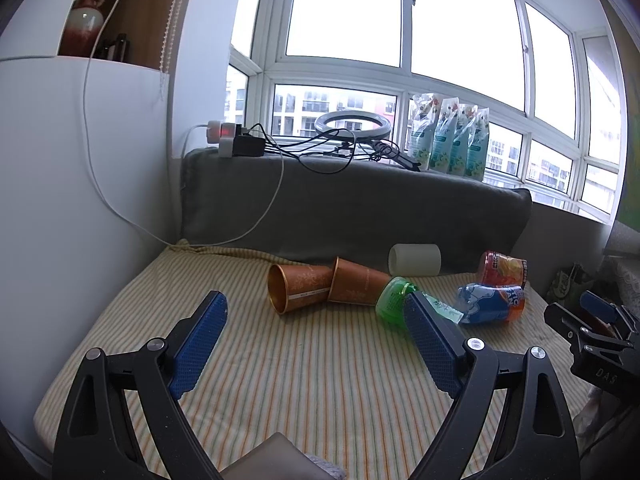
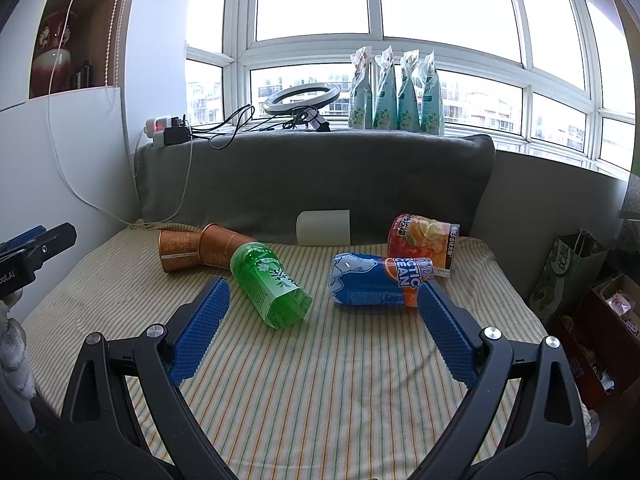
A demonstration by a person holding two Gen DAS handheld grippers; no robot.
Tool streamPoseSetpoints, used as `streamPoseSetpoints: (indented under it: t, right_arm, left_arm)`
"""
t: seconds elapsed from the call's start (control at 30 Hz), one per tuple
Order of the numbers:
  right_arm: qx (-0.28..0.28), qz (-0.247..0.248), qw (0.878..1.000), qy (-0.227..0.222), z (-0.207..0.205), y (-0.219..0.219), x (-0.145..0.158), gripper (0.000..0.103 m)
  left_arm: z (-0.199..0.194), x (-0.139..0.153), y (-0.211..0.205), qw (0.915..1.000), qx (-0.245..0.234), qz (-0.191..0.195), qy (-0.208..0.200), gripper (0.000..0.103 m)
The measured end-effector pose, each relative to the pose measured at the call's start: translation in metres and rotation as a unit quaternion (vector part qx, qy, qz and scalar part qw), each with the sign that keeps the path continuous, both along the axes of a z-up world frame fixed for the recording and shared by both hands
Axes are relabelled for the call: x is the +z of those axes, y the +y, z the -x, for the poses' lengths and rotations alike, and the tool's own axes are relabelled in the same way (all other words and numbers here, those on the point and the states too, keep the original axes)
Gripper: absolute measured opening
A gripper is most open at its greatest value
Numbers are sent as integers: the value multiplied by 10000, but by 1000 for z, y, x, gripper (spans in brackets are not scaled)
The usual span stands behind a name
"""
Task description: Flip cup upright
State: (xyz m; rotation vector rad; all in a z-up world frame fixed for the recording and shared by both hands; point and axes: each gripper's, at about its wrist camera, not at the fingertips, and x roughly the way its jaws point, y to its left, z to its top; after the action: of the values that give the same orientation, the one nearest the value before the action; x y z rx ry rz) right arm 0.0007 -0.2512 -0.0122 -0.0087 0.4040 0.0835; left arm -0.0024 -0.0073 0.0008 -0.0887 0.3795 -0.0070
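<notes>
Several cups lie on their sides on a striped cushion [image 1: 280, 380]. Two copper paper cups [image 1: 300, 286] [image 1: 358, 286] lie together at the back; they also show in the right wrist view [image 2: 176, 250] [image 2: 224, 246]. A green cup [image 2: 270, 288], a blue and orange cup [image 2: 380, 284], a red and orange cup [image 2: 426, 242] and a white cup [image 2: 323, 227] lie further right. My left gripper [image 1: 316, 320] is open and empty, short of the copper cups. My right gripper [image 2: 324, 304] is open and empty, between the green and blue cups but nearer the camera.
A grey cushion [image 2: 312, 176] stands behind the cups. On the windowsill sit a ring light [image 2: 302, 98], a power strip with cables [image 2: 170, 132] and several refill pouches [image 2: 396, 92]. A white wall [image 1: 80, 200] is at the left. Bags and boxes [image 2: 600, 320] stand at the right.
</notes>
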Motion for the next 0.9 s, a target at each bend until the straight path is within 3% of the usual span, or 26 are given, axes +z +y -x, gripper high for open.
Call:
streamPoseSetpoints:
  t: [0.5,0.9]
  right_arm:
    - [63,64,10000,15,-10,3,2,97]
    - [197,291,9993,98,-44,17,-2,97]
  left_arm:
    - [-6,-5,4,10000,-6,16,95,90]
    - [-18,-19,14,9995,67,17,299,90]
